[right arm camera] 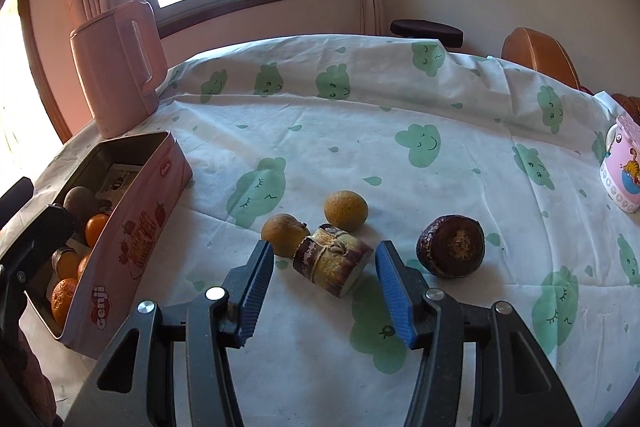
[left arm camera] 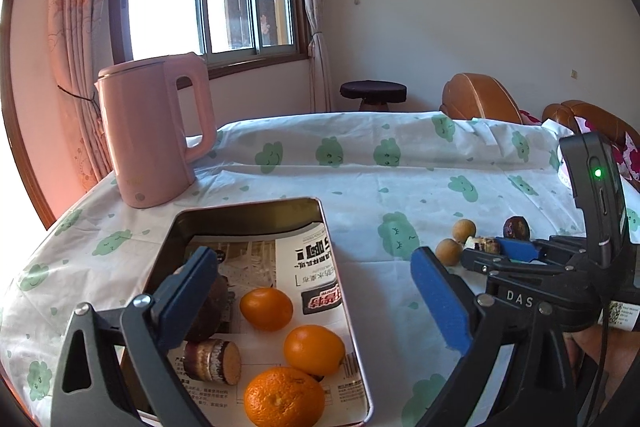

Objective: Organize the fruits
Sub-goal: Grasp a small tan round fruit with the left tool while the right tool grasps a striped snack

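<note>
Kettle [left arm camera: 154, 131]: pale pink.
Cloth [right arm camera: 360, 131]: white, green smiling clouds.
Tin [right arm camera: 132, 239]: pink outside, red strawberries, white lettering.
Oranges [left arm camera: 314, 349]: bright orange.
Cane piece [right arm camera: 332, 259]: dark purple skin, tan patches.
Fingers [right arm camera: 394, 291]: blue pads on black.
Mug [right arm camera: 622, 169]: pink, orange tiger.

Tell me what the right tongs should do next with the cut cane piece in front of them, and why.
Probably ease the right tongs a little further forward. The cane piece lies on the cloth only partly between the open pads, which do not touch it, and it rests against a round brown fruit that a shallow grip might knock.
</note>
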Motion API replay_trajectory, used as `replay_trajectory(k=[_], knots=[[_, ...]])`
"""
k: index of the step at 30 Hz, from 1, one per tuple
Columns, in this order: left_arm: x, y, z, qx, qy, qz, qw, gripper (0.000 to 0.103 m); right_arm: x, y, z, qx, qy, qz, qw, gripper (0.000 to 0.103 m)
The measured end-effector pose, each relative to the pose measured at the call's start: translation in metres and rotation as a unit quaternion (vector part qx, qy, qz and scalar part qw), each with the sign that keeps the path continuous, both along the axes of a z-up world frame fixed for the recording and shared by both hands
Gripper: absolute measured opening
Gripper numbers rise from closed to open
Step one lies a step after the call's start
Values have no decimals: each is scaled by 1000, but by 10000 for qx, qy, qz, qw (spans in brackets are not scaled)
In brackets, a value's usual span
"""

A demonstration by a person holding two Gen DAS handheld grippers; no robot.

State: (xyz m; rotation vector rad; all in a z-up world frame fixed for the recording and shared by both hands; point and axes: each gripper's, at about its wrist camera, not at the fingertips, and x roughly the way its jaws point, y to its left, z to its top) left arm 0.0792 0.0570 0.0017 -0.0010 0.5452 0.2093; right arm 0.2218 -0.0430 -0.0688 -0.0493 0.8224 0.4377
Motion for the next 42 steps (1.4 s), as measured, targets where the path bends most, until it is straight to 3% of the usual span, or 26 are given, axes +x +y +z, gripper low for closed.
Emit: replay_trajectory(k=[7,13,18,27,29,34,39,41,42], knots=[[9,-14,1,-62,87,-217,9997,99,-4,-9,5,148,-136,61,9998,41],[25,-37,-2,-160,250,-496,9983,99,-15,-37,15,-26,-612,-260,9978,41],[44,-57,-10,-207,546,-704,9958,96,-13,-63,18,-160,-745,-531,9957,41],[86,-79,-36,-395,1287,-961,9862,72,-10,-80,17,20,-682,-636,9956,41],[94,-79,-41,-485,1418,-985,9838,62,-11,-79,17,16,-708,-624,9955,41],[105,-81,-48,-506,1540,-1019,9815,60,-12,-79,17,54,-716,-604,9956,41],[115,-81,-57,-638,1701,-1096,9772,45,-9,-79,15,80,-618,-566,9965,41],[115,-81,-57,-680,1686,-1168,9764,31,-8,-79,14,77,-590,-546,9967,41],[115,-81,-57,-705,1674,-1189,9761,31,-8,-79,14,74,-582,-536,9968,41]])
